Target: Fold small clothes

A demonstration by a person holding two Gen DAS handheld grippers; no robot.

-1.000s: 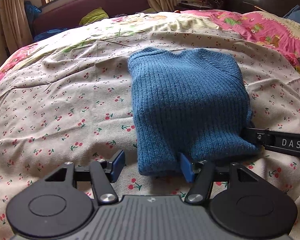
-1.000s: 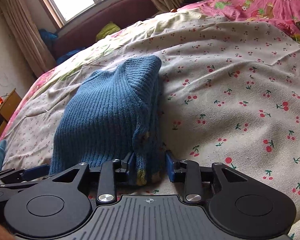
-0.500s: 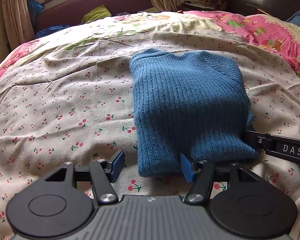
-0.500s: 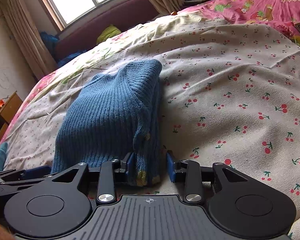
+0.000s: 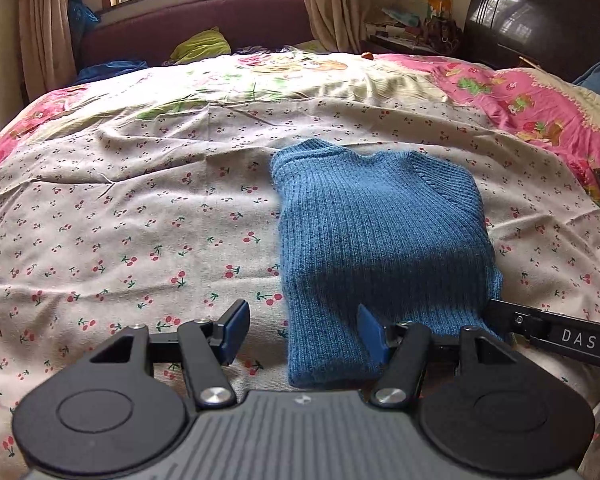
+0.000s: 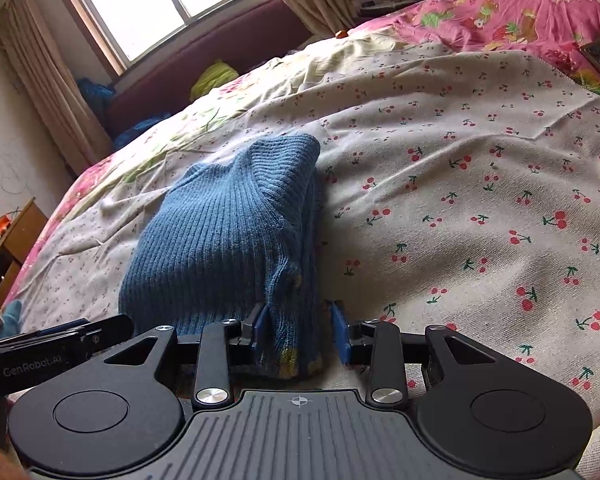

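Observation:
A blue knit sweater (image 5: pixel 380 240), folded into a thick rectangle, lies on the cherry-print sheet (image 5: pixel 140 240). My left gripper (image 5: pixel 303 332) is open over its near left corner. One pad rests on the knit and the other hangs off to the left over the sheet. In the right wrist view the sweater (image 6: pixel 220 240) shows its stacked right edge. My right gripper (image 6: pixel 299 330) straddles that edge at the near corner. The left pad touches the knit, a narrow gap remains at the right pad, and the jaws are open. Each gripper's side shows in the other's view.
A pink cartoon quilt (image 5: pixel 520 92) covers the bed's right side below a dark headboard (image 5: pixel 540 12). A maroon bench (image 5: pixel 200 20) with a green cloth (image 5: pixel 200 46) stands under the window. A wooden table (image 6: pixel 16 240) stands off the bed's left.
The left gripper has tipped up slightly, so the sweater sits lower in its view and more of the room shows. The right gripper and the sweater have stayed put.

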